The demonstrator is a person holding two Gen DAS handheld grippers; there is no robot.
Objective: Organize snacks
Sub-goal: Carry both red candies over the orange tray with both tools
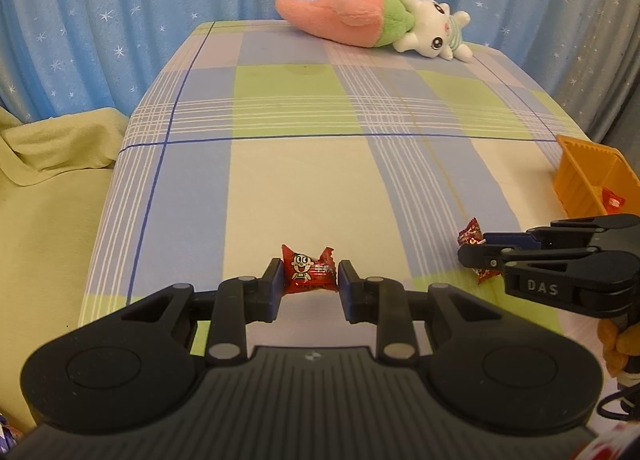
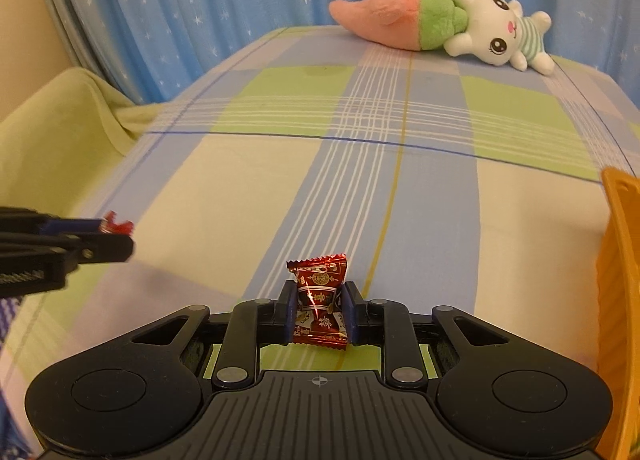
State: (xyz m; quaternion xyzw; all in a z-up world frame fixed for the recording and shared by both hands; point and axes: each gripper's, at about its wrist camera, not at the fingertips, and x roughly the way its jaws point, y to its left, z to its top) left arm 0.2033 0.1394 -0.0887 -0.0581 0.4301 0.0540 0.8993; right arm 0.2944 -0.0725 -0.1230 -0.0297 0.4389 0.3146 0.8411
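Observation:
My left gripper [image 1: 308, 280] is shut on a bright red candy with a cartoon face [image 1: 306, 270], held just above the plaid tablecloth [image 1: 304, 184]. My right gripper [image 2: 319, 308] is shut on a dark red candy in a crinkled wrapper [image 2: 320, 292]. In the left wrist view the right gripper [image 1: 476, 254] reaches in from the right with its dark red candy [image 1: 471, 234]. In the right wrist view the left gripper [image 2: 116, 238] enters from the left with its red candy [image 2: 117, 226]. An orange basket [image 1: 588, 176] [image 2: 620, 260] stands at the right edge, with a red candy [image 1: 614, 201] inside.
A pink, green and white plush toy [image 1: 384, 22] [image 2: 448, 24] lies at the far end of the table. A blue starred curtain [image 1: 120, 0] hangs behind. A yellow-green blanket [image 1: 48, 188] lies past the table's left edge.

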